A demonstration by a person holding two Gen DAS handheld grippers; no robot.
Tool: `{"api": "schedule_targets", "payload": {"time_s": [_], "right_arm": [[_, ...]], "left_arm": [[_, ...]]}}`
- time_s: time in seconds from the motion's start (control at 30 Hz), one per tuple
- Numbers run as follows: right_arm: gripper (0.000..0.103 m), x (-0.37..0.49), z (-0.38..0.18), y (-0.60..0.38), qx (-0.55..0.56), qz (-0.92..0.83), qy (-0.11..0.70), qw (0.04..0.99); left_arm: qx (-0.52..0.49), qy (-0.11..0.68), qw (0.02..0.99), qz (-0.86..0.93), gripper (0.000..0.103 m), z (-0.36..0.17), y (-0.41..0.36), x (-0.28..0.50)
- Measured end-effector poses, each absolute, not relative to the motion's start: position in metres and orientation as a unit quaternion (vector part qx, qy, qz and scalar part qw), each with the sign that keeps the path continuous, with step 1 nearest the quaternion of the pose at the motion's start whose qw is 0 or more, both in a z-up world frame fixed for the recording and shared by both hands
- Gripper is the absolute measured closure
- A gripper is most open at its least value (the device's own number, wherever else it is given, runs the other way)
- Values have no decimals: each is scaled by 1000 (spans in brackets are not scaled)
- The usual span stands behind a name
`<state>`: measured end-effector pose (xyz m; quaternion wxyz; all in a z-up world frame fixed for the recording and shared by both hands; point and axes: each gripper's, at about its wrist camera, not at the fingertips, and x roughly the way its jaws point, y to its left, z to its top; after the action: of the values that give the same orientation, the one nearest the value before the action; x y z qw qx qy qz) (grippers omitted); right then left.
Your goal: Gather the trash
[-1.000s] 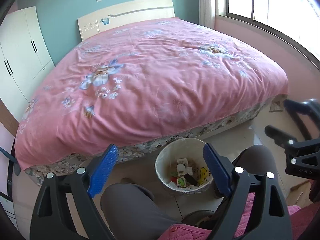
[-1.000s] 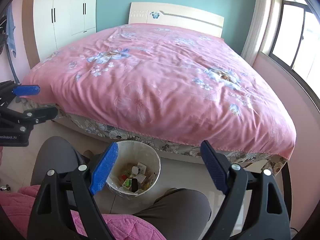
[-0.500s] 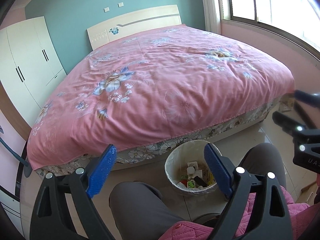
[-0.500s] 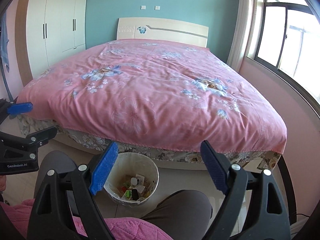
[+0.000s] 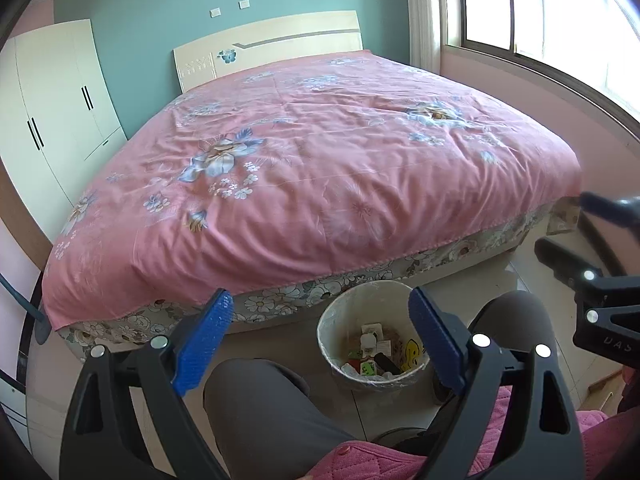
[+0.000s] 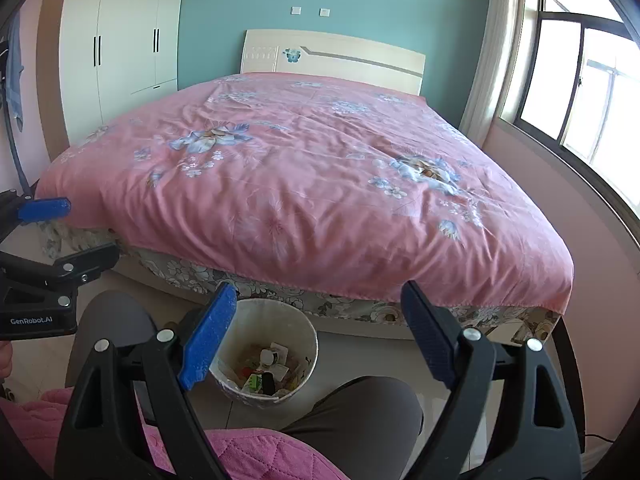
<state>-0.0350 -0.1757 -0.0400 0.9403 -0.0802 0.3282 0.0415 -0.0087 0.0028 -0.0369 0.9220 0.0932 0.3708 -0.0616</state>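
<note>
Between the seated person's grey-trousered knees, a round white plastic-lined bin (image 5: pixel 374 350) holds small packaging scraps (handy for dropping trash in). Left gripper (image 5: pixel 320 338) and right gripper (image 6: pixel 318 332) hover spread wide, pinching nothing.

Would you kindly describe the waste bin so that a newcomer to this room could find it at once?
Start at the large bed with its pink floral cover and go to its foot. On the floor tiles just in front of it stands the round pale waste bin, between the seated person's knees. It alone has a plastic liner and holds mixed small rubbish.
</note>
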Motion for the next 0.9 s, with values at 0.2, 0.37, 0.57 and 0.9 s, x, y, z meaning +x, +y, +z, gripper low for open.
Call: {"api": "schedule_targets", "payload": {"time_s": [0.2,0.37,0.57,0.9], "right_arm": [[20,-36,-39,-175,-81,40,331,939],[20,-35,-40,-175,-79,42,333,939],[20,-35,-40,-175,-79,42,332,939],[20,-35,-40,-174,-76,46,334,939]], "left_arm": [[88,372,922,-67,12,-37,1,-9],[88,370,922,-66,12,-36,0,-10],[88,370,922,-67,12,-36,1,-10],[88,371,922,-66,12,-36,2,-10]]}}
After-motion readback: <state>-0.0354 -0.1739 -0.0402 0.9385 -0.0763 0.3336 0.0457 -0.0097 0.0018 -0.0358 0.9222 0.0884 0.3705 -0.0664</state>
